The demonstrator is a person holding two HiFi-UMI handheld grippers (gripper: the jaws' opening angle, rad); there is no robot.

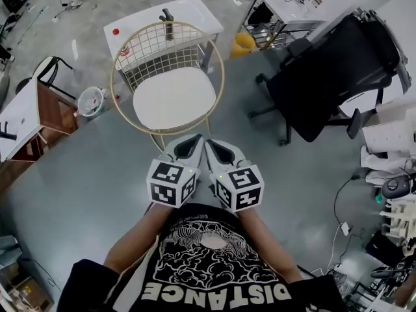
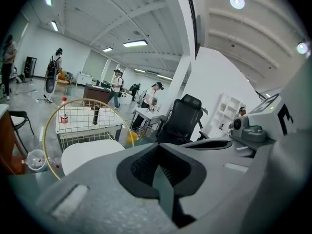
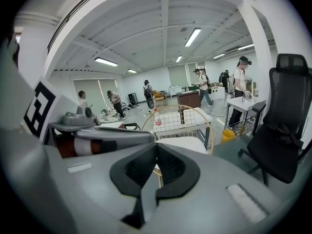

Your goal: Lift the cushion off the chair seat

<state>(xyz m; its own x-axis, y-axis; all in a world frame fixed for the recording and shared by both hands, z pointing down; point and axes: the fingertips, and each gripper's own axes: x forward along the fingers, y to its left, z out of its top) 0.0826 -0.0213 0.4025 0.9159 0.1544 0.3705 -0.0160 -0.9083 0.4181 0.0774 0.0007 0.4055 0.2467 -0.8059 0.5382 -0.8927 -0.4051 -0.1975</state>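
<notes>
My left gripper (image 2: 158, 152) has its jaws pressed together with nothing between them, and so does my right gripper (image 3: 156, 151). The two sit side by side, tips nearly touching and angled in toward each other. They point forward and somewhat down at the near edge of the chair (image 1: 117, 67), short of it and not touching it.

Below them is a smooth grey floor (image 1: 78, 187) in a big open workroom. A white table (image 1: 195, 10) stands just behind the chair, and a black office chair (image 1: 331, 70) is off to my right.

My forearms (image 1: 133, 239) reach out from my body close together, roughly parallel.

The cushion (image 1: 174, 97) is white and lies flat on the seat inside the gold wire hoop. Its straighter edge is against the wire back and its rounded edge faces me. It is nearly round, so I cannot make out a clear long axis.
</notes>
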